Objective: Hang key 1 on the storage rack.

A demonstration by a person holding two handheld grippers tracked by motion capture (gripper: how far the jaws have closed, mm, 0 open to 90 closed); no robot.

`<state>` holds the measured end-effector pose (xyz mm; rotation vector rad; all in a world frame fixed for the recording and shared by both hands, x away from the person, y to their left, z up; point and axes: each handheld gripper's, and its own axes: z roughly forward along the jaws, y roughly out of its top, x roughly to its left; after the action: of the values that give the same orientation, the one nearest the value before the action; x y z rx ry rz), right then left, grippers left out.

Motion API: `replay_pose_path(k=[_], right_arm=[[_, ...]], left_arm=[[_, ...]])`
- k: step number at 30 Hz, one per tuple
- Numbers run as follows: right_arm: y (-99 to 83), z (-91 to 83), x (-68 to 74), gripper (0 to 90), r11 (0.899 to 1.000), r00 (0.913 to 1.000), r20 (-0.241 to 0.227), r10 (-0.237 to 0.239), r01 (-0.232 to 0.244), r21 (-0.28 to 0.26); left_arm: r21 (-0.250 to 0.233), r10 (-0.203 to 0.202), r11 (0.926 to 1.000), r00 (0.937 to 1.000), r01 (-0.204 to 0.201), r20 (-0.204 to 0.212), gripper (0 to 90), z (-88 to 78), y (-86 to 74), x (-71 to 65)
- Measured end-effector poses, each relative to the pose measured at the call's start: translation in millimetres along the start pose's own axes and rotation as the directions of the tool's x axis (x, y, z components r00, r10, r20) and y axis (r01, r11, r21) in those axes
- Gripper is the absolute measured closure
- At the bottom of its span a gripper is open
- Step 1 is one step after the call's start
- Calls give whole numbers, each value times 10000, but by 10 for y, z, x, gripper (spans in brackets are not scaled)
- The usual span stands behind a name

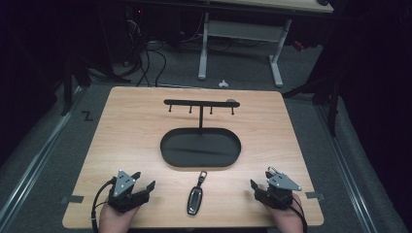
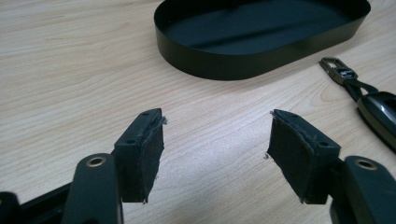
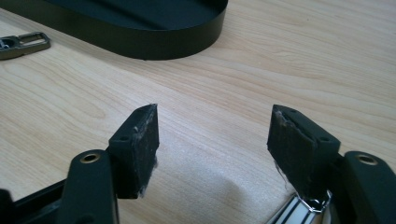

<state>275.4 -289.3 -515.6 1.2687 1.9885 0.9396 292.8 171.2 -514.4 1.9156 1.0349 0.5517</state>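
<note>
A black car key fob [image 1: 195, 200] with a strap and a metal carabiner [image 1: 202, 174] lies on the wooden table [image 1: 121, 131], just in front of a black oval tray [image 1: 167, 158]. From the tray's back rises a thin post with a crossbar of small hooks [image 1: 200, 103]. My left gripper [image 1: 144, 179] rests near the front edge, left of the fob, open with nothing between its jaws [image 2: 218, 116]. In its view the tray [image 2: 219, 65] sits ahead and the fob [image 2: 380, 112] at far right. My right gripper [image 1: 260, 177] rests to the fob's right, open and empty [image 3: 215, 111].
Grey tape tabs [image 1: 72, 199] [image 1: 315, 196] mark the table's front corners. Beyond the table are a grey floor, cables [image 1: 145, 63] and a white desk frame [image 1: 243, 34]. In the right gripper view the tray's wall [image 3: 154, 44] and the carabiner [image 3: 23, 44] lie ahead to the left.
</note>
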Motion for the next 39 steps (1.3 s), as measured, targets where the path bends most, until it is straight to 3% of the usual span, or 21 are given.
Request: replay_pose_path(k=[9,13,17,18,21,22,23,24,26,29,30,33,35,39], right_arm=[[22,-38,-26,413,9990,9998,-198,-57,48,-452],[20,-33,-36,404,9983,9998,-194,33,-44,-583],[1,-36,-28,402,9980,9999,-136,-89,81,-624],[0,-37,-29,401,9981,9998,-160,-77,67,-613],[-11,-36,-32,394,9983,9998,-214,-29,17,-576],[-17,-32,-30,399,9987,9997,-240,-18,6,-512],[-17,-32,-30,399,9987,9997,-240,-18,6,-512],[-17,-40,-28,469,9987,9994,-345,50,-68,-514],[-15,-44,-25,479,9984,9992,-386,45,-66,-565],[-10,-56,-16,495,9986,9987,-510,75,-101,-522],[-22,-63,-11,496,9988,9983,-580,93,-121,-474],[-36,-72,-13,497,9993,9982,-587,115,-137,-359],[-62,-93,-25,494,9994,9984,-553,152,-169,-314],[-87,-116,-42,488,9992,9984,-509,258,-273,-289]], left_arm=[[159,276,9995,9996,-275,-56,361,12,-5,-55],[204,607,9980,9981,-605,-94,363,15,14,-122],[337,528,9980,9986,-528,7,422,13,63,-185],[305,478,9984,9986,-485,230,449,5,83,-204],[470,782,9956,9952,-810,584,586,26,100,-291],[665,1075,9914,9907,-1131,831,643,56,107,-368],[665,1075,9914,9907,-1131,831,678,56,107,-368],[736,1265,9882,9865,-1345,1039,711,77,112,-429],[909,1545,9818,9795,-1669,1293,740,119,121,-536],[1076,1696,9759,9699,-1900,1749,812,190,113,-682],[1246,1932,9677,9623,-2191,1914,838,240,104,-769],[1359,1987,9639,9581,-2292,2063,864,285,104,-840],[1425,2149,9574,9494,-2511,2290,868,341,112,-931],[1434,2273,9531,9432,-2666,2422,867,389,117,-1000]])
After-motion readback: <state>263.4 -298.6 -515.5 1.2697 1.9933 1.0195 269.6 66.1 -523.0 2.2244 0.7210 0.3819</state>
